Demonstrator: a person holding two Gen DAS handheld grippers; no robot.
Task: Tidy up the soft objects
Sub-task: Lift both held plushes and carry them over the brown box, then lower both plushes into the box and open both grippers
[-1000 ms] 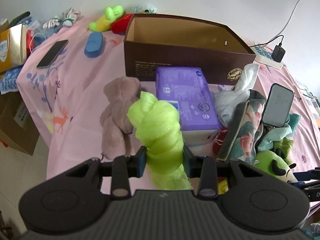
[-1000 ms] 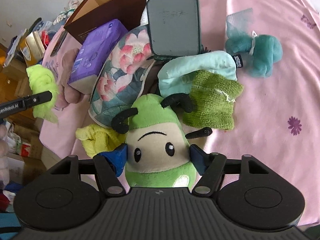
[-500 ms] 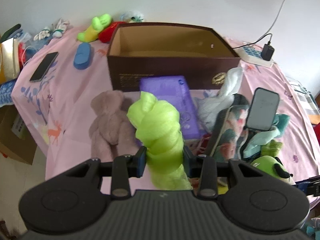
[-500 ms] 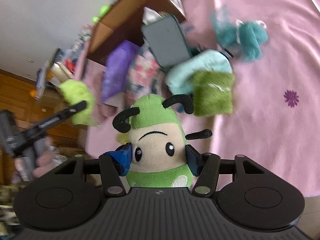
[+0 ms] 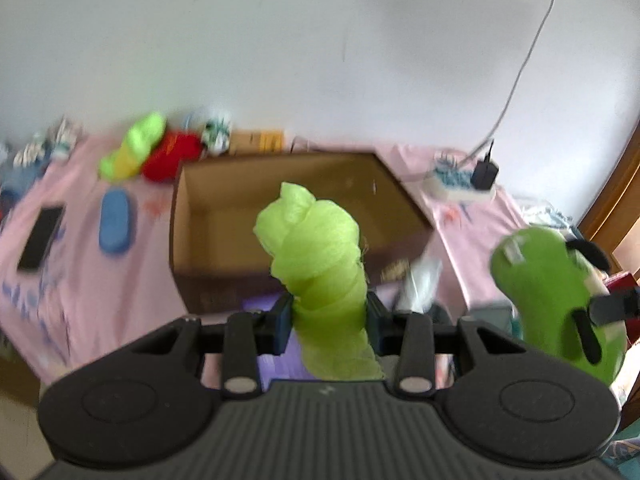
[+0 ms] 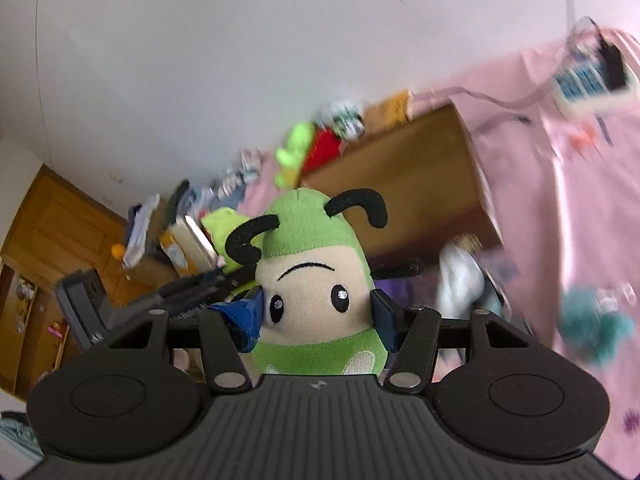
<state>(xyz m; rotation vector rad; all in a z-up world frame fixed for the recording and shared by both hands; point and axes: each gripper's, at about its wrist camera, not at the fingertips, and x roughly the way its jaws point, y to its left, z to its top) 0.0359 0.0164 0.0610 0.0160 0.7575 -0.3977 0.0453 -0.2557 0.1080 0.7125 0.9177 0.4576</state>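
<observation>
1. Two grippers, both loaded. The left gripper [image 5: 327, 318] is clamped around a lime-green twisted mesh bath sponge [image 5: 316, 248], which sticks up between the fingers and sits in front of the open brown cardboard box [image 5: 224, 216] from this view.
2. The right gripper [image 6: 318, 312] is squeezing a green plush bug toy with a cream face and black curly antennae [image 6: 310, 280], face turned toward the camera. In the left wrist view the same plush [image 5: 556, 292] shows its back, held up in the air off to the right of the box.
3. The box stands on a surface covered with a pink patterned cloth [image 5: 80, 272], top open, plain cardboard inside. Can't see anything lying in it, though the sponge hides part of the floor.
4. Left of the box: a blue oval case [image 5: 115, 222] and, further out, a black phone [image 5: 40, 238] lying flat.
5. Behind the box's far left corner there's a neon green-and-yellow plush [image 5: 134, 152] touching a red soft toy [image 5: 172, 156].
6. Right of the box, near the wall, a white power strip [image 5: 456, 184] with a black charger [image 5: 485, 172] plugged in and a white cable [image 5: 520, 76] running up the wall.
7. Right wrist view also catches a teal fluffy toy [image 6: 596, 328] on the cloth, well right of the box. It's blurry, so no detail there.
8. Just in front of the box something purple [image 5: 272, 304] peeks out behind the left gripper; too blurred to tell what.
</observation>
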